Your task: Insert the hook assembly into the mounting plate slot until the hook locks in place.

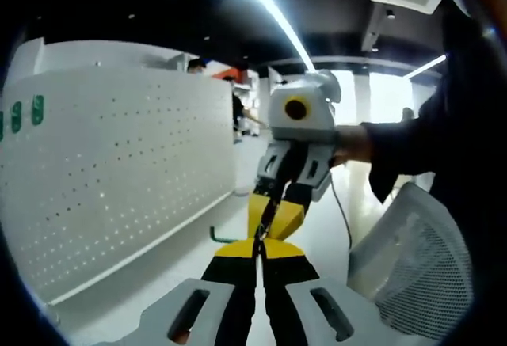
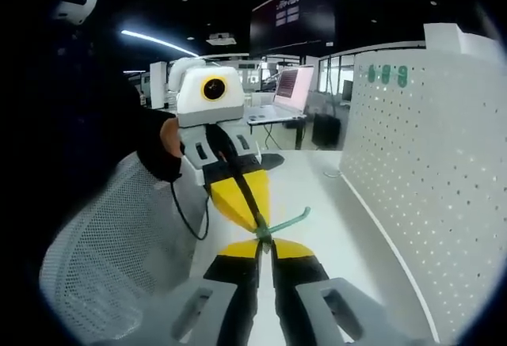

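A thin green hook (image 1: 222,239) (image 2: 287,222) hangs in the air where the two grippers meet tip to tip, one bent end sticking out sideways. My left gripper (image 1: 257,245) rises from the bottom of the left gripper view, its yellow-tipped jaws shut on the hook. The right gripper (image 2: 264,243) is likewise shut on it, and faces the left gripper (image 2: 247,203) head-on. In the left gripper view the right gripper (image 1: 269,218) comes down from above. The white perforated mounting plate (image 1: 119,172) (image 2: 428,188) stands upright beside them, apart from the hook.
Small green hooks (image 1: 37,108) (image 2: 386,74) sit in the plate near its top edge. A white mesh chair (image 1: 420,267) (image 2: 111,251) stands close on the other side. The white tabletop (image 2: 317,195) runs along the plate. A laptop (image 2: 289,93) sits farther back.
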{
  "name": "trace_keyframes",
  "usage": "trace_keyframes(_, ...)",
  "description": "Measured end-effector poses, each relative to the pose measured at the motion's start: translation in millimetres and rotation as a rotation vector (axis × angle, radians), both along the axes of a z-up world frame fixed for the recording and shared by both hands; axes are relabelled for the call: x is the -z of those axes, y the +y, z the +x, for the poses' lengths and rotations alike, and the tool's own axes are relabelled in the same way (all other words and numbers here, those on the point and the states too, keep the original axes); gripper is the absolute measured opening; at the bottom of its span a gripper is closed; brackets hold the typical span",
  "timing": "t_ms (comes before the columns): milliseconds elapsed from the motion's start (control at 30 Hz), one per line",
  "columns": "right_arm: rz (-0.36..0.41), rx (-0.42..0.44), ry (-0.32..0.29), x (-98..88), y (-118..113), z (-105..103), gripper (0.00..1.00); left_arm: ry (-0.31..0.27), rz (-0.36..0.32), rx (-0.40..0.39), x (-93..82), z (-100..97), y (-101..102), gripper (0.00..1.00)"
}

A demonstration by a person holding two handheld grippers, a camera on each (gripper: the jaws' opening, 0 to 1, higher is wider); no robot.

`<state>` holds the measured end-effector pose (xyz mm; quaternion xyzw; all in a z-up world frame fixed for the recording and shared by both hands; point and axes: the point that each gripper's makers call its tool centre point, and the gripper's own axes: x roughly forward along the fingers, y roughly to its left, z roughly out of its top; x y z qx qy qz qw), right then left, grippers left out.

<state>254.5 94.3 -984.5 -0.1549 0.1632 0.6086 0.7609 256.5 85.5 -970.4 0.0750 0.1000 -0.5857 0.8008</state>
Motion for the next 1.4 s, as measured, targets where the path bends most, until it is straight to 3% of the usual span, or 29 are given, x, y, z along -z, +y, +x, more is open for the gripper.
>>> trace_keyframes(400,0.010,0.008,-0.003,-3.4,-2.6,0.6,0.03,-0.010,0.016,0.002,1.0,-0.4,0.7,0.01)
trace_keyframes(567,0.015,0.009,-0.012,-6.8,-3.3,1.6,0.03,-0.038,0.065,0.002,7.3,-0.7,0.6,0.01)
trace_keyframes(1000,-0.037,-0.019,-0.031,-3.5,-3.0,-3.5,0.03,-0.062,0.136,0.016,17.2,-2.5,1.0,0.01)
trace_keyframes(1400,-0.093,-0.048,-0.039,5.7,-5.6,-7.4,0.03,-0.068,0.152,0.036,19.5,-6.0,-0.3,0.01)
